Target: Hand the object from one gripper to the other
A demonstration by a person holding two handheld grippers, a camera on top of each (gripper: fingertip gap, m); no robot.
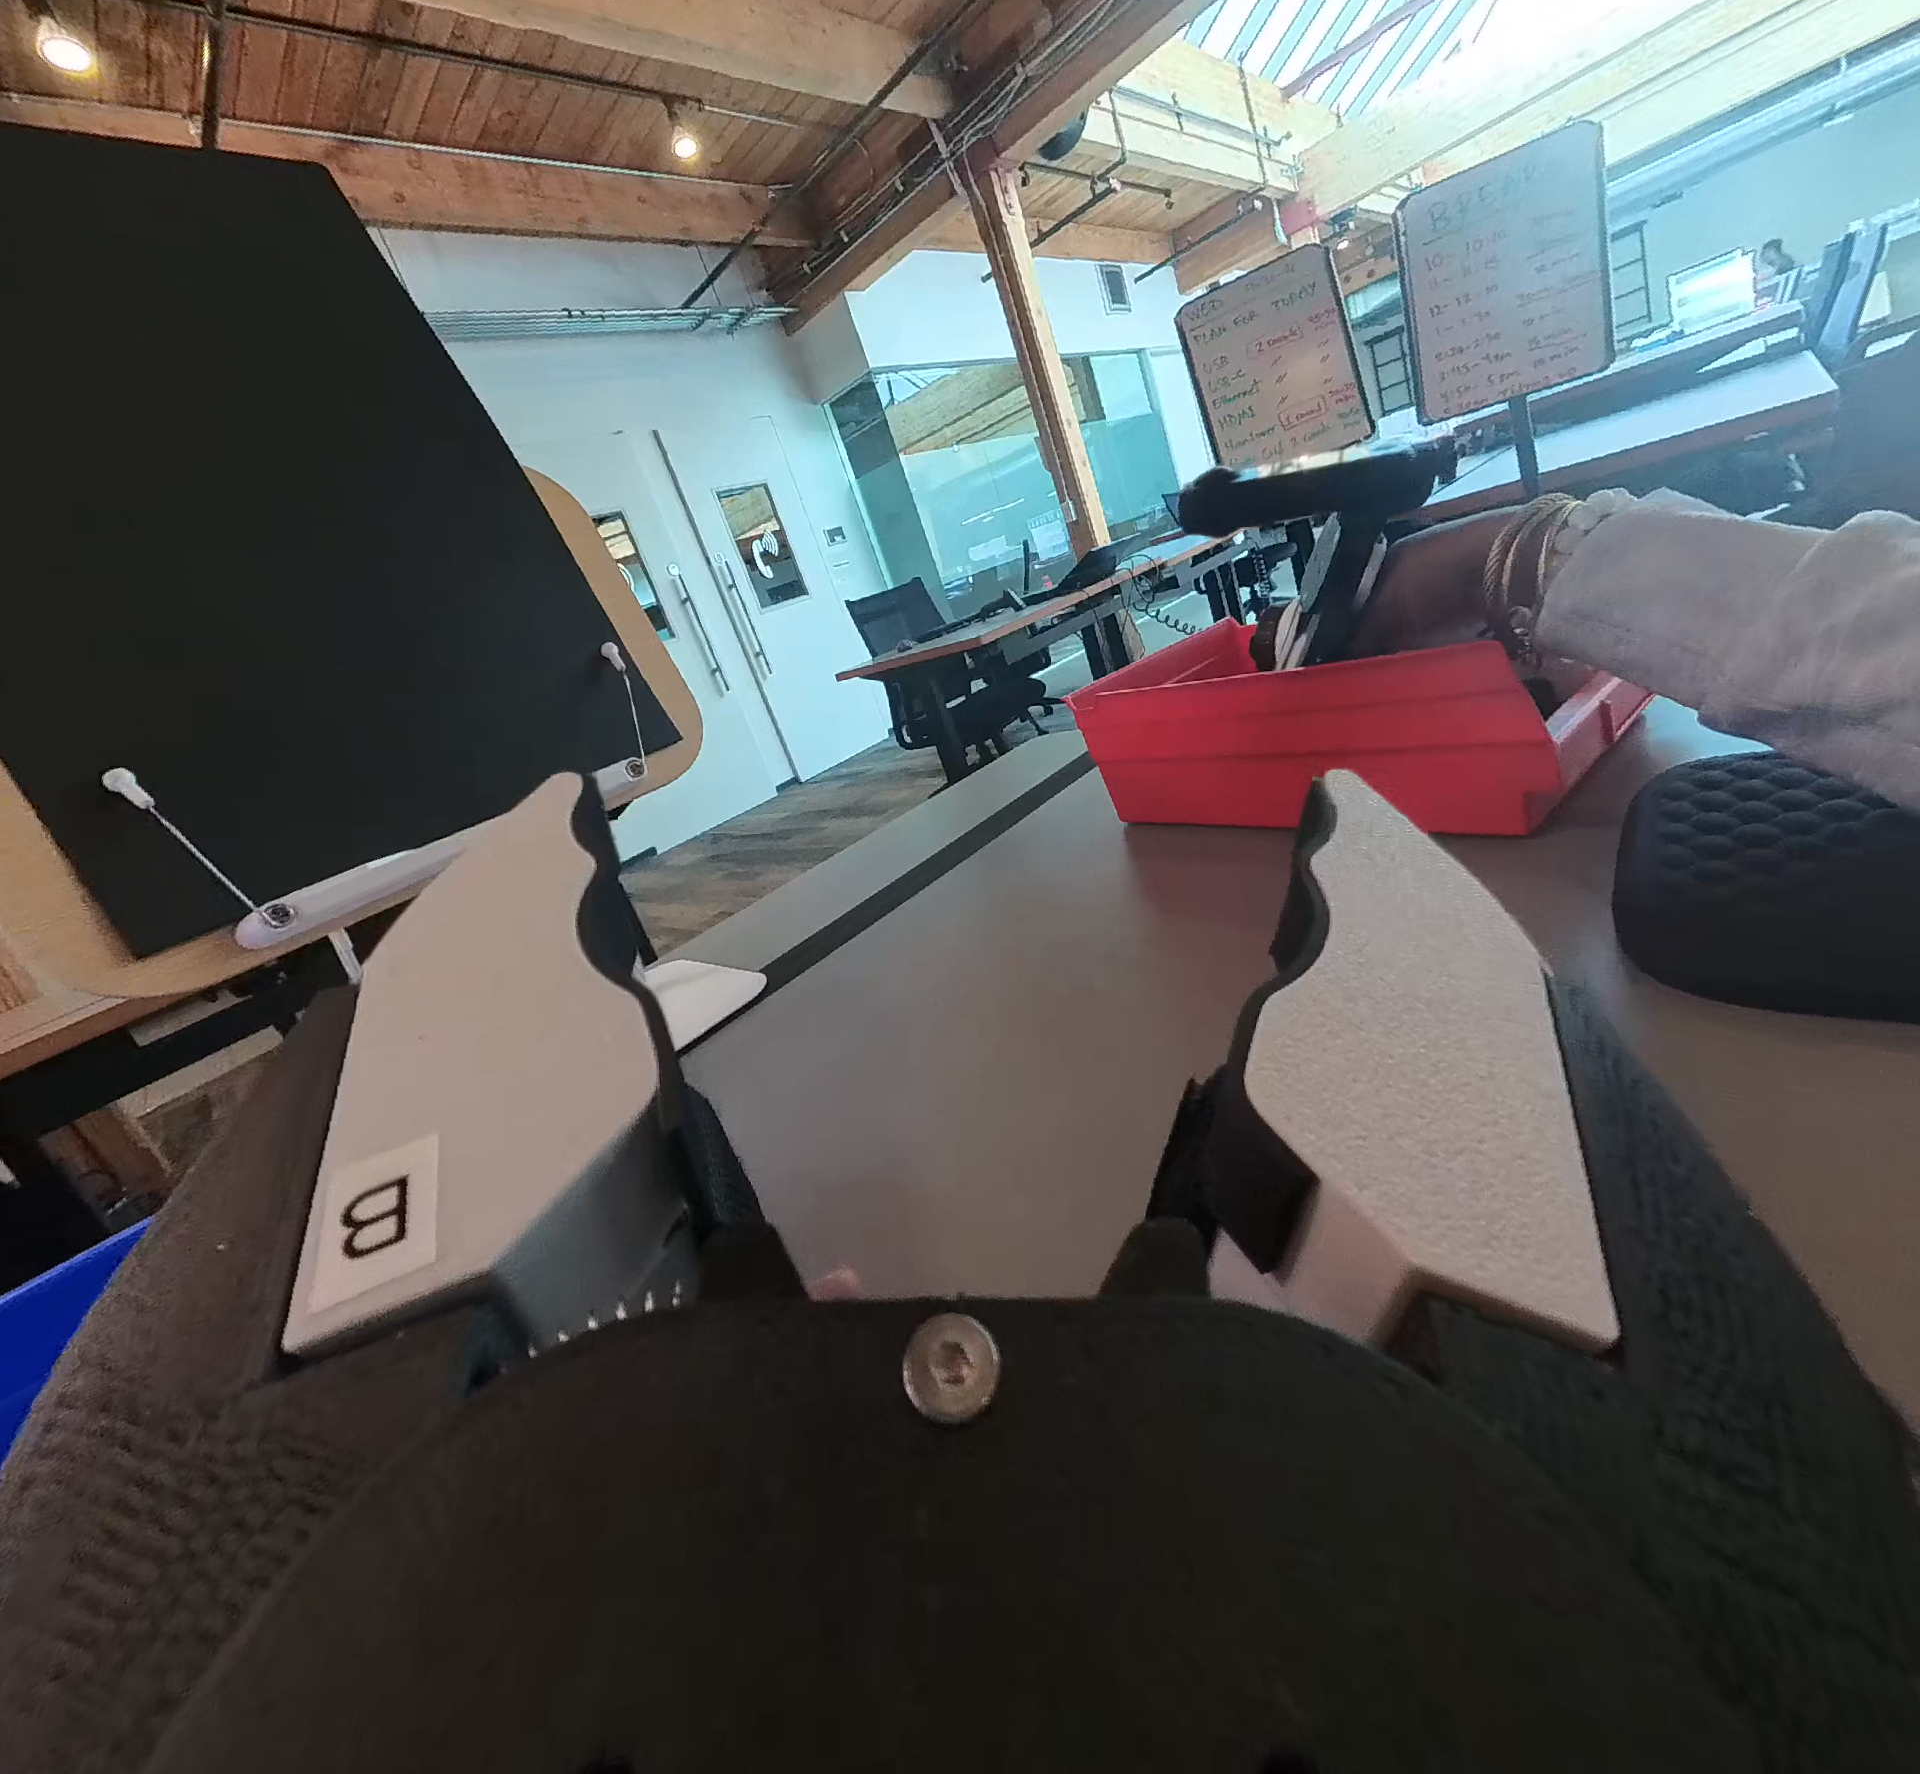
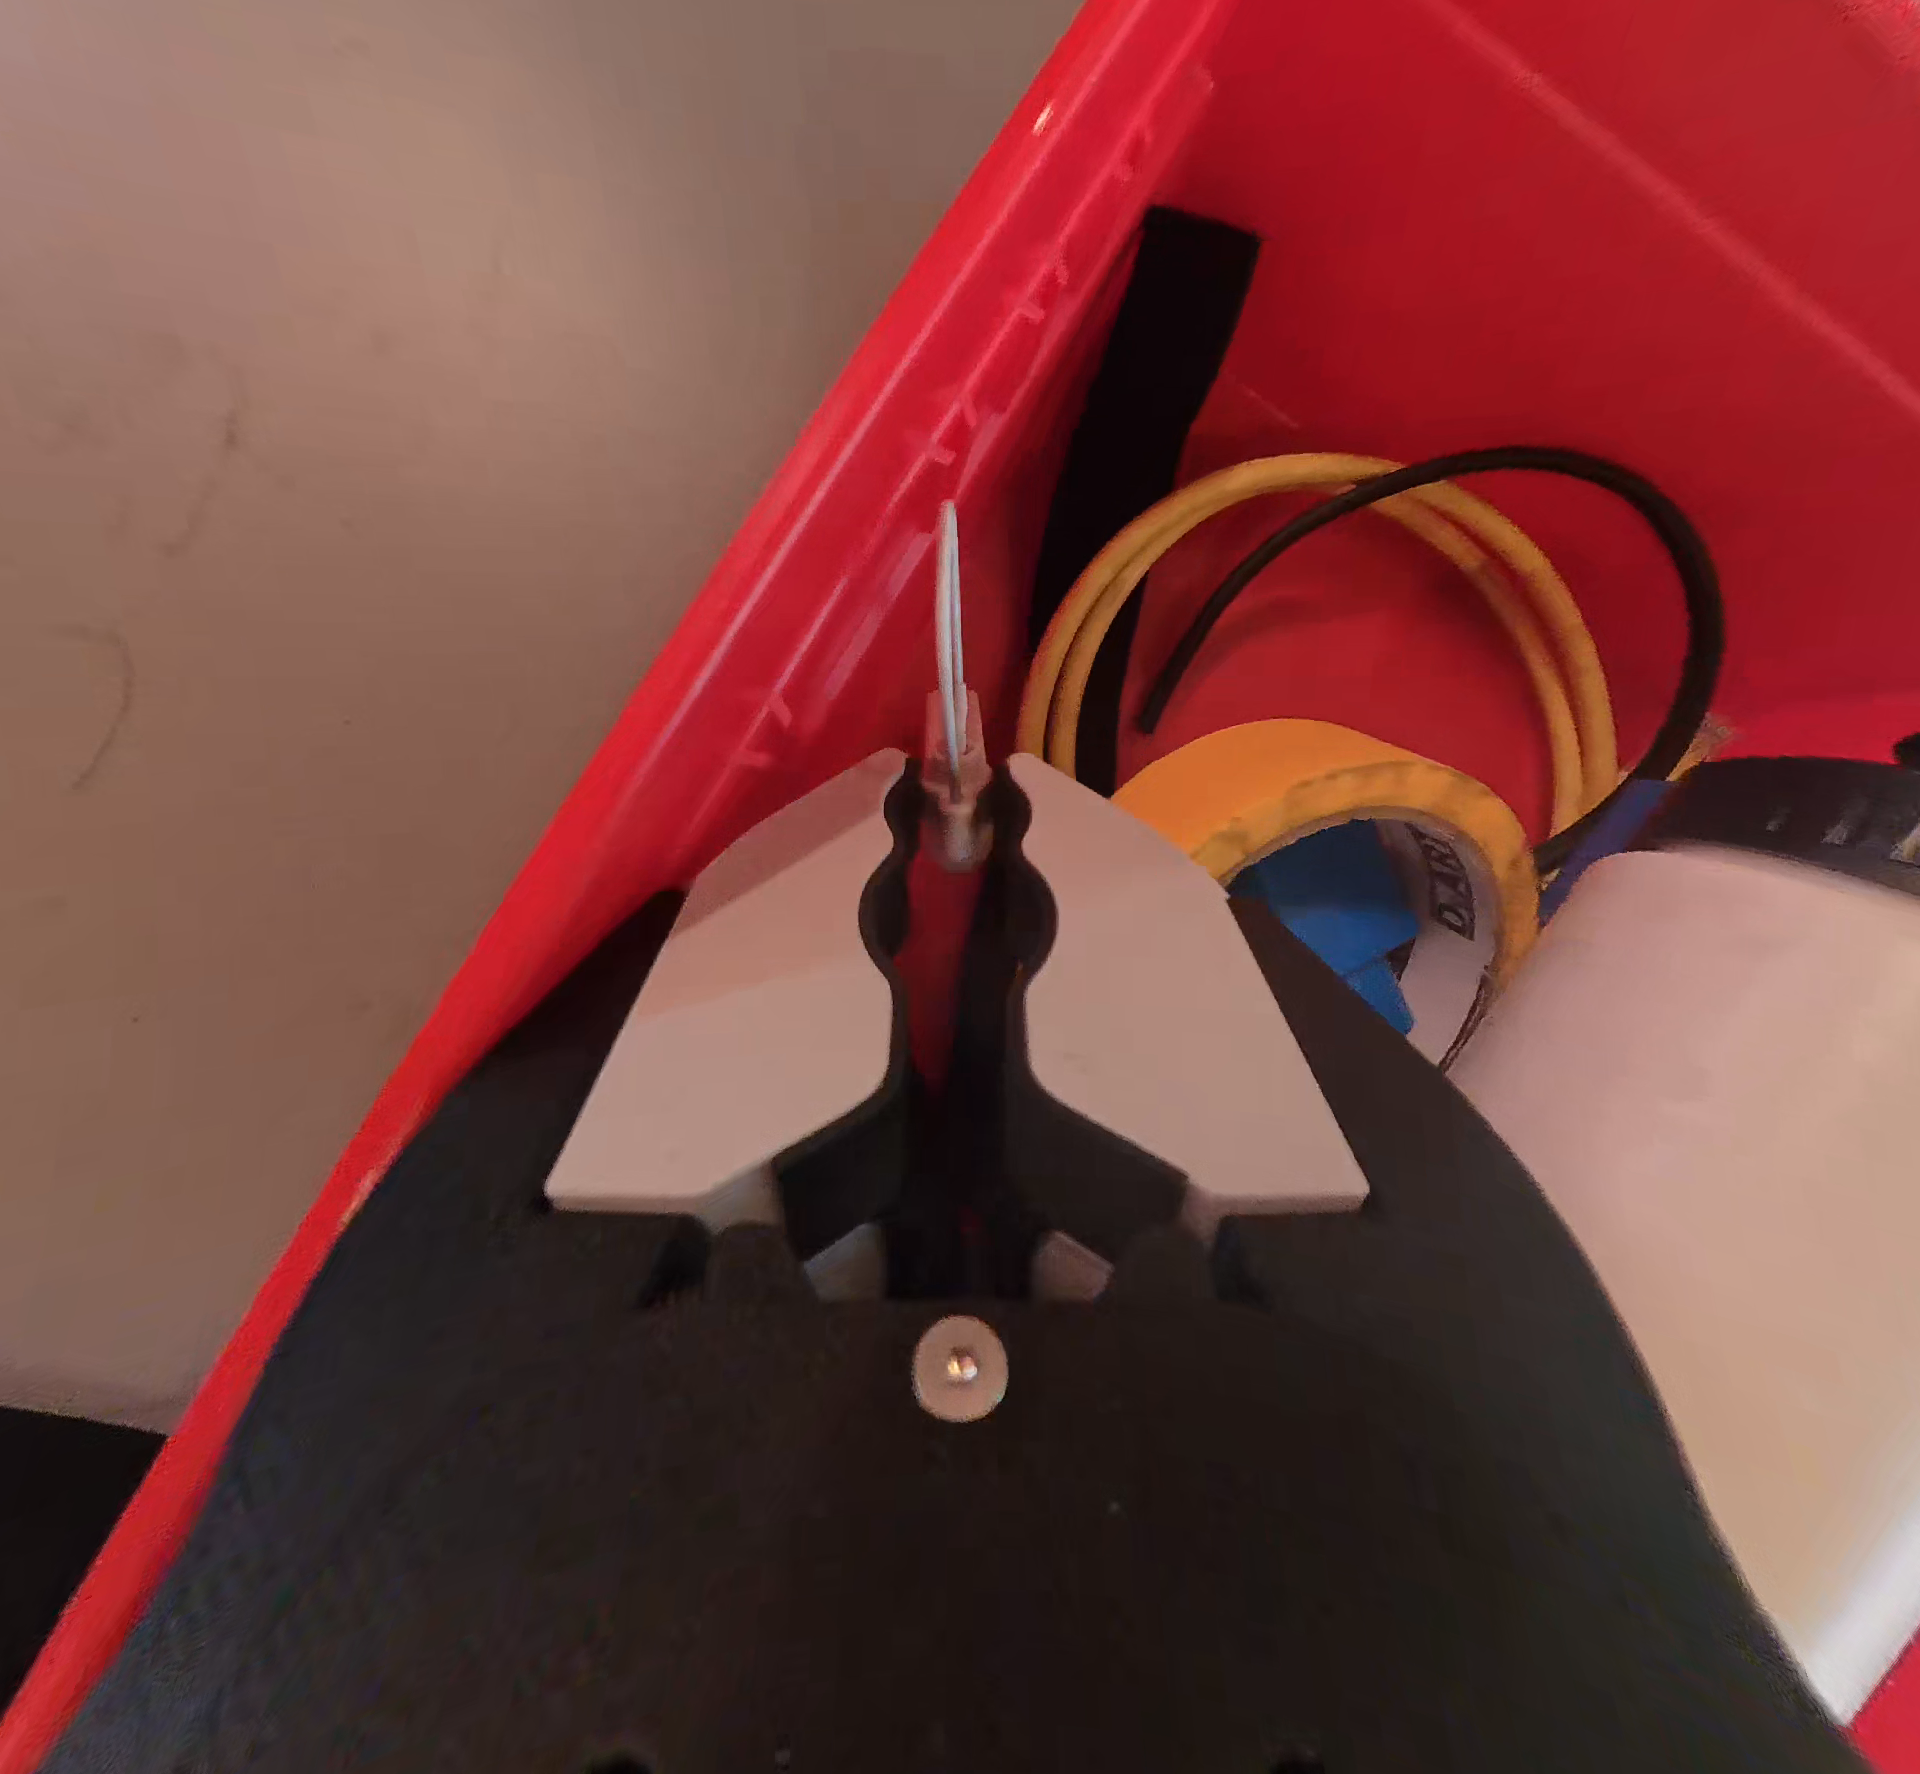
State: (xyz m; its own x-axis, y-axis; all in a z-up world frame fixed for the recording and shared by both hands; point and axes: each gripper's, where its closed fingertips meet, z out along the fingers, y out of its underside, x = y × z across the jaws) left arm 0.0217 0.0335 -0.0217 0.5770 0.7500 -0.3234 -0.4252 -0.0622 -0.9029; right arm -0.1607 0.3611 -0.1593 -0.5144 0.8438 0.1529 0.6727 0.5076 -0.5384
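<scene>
My right gripper [image 2: 956,789] is inside a red bin [image 2: 1455,166], against its left wall. Its fingers are shut on a small slim object [image 2: 951,644] with a clear and metal base and a thin pale wire loop that sticks out past the tips. My left gripper [image 1: 940,820] is open and empty, low over the dark table [image 1: 935,1049], pointing toward the red bin [image 1: 1299,748]. The left wrist view shows the right gripper [image 1: 1314,612] reaching down into the bin, held by a hand in a pale sleeve [image 1: 1714,623]; its tips are hidden by the bin wall.
The bin also holds a yellow cable coil [image 2: 1507,561], a yellow tape roll [image 2: 1330,789], a black cable [image 2: 1662,529], a black strap [image 2: 1143,394] and a blue piece [image 2: 1330,903]. A black padded rest [image 1: 1766,893] lies right of my left gripper. A black board [image 1: 260,529] stands at the left. Left tips to right tips: about 40 cm.
</scene>
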